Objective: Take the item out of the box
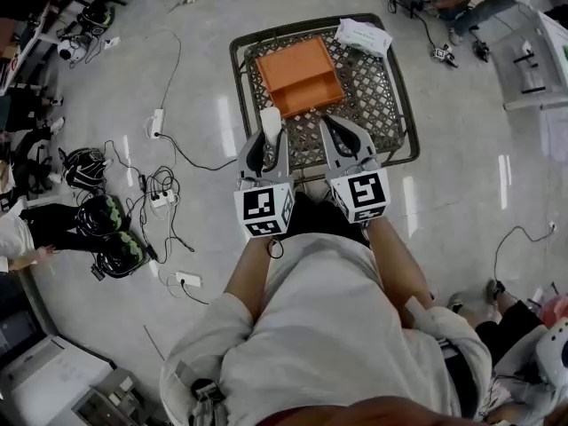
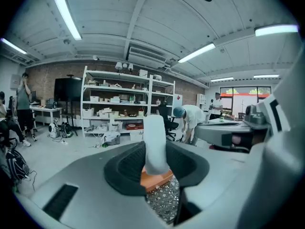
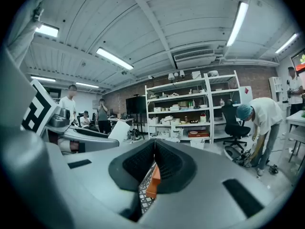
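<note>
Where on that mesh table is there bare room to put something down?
Widest bare mesh: right of the orange box, nearer than the white packet at the far right corner of the mesh table. A narrow strip runs left of the box. The far side, with box and packet, is crowded.

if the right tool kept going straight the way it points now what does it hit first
Nothing close, it seems: the right tool aims almost level, over the orange box and mesh table, toward far shelves. Depth is unclear.
</note>
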A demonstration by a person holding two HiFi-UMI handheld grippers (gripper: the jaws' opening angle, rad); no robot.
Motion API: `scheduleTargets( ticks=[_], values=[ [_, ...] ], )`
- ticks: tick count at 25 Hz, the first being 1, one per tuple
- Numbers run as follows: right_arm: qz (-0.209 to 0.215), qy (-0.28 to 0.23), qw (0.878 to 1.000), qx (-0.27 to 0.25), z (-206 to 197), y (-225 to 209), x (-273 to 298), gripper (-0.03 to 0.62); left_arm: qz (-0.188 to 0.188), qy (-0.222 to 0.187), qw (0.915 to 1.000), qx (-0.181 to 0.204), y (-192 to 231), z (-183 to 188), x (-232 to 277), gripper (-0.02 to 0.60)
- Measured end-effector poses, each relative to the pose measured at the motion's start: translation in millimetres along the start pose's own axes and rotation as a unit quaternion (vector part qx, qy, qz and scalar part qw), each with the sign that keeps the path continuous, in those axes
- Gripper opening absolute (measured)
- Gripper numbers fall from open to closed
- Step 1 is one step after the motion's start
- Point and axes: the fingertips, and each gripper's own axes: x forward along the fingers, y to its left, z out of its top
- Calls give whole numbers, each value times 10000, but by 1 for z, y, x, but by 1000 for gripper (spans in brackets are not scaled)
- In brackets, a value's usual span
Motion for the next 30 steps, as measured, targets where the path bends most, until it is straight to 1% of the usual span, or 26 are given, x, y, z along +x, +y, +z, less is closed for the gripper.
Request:
scheduleTargets(
  ticks=[5, 9, 13, 16, 21, 24, 28, 30],
  values=[
    [-57, -206, 9997, -71, 16, 16, -6, 5, -30, -173, 9998, 7, 3, 9, -24, 138],
    [-91, -322, 9993, -166, 27, 36, -10, 5, -55, -380, 9991, 163, 10, 19, -45, 138],
    [-261, -489, 9979, -323, 41, 55, -16, 5, -189, -592, 9978, 216, 20, 30, -63, 138],
    [-421, -615, 9962, -453, 52, 67, -29, 5, -223, -757, 9966, 234, 28, 36, -83, 138],
    [-643, -793, 9925, -674, 70, 73, -54, 5, -246, -1080, 9935, 246, 35, 48, -105, 138],
    [-628, -839, 9922, -669, 76, 74, -65, 5, -225, -1194, 9923, 217, 33, 53, -112, 138],
    [-590, -895, 9913, -770, 83, 64, -71, 5, -165, -1231, 9920, 240, 23, 59, -114, 138],
    [-563, -920, 9914, -745, 89, 58, -74, 5, -113, -1266, 9917, 181, 16, 64, -116, 138]
  ],
)
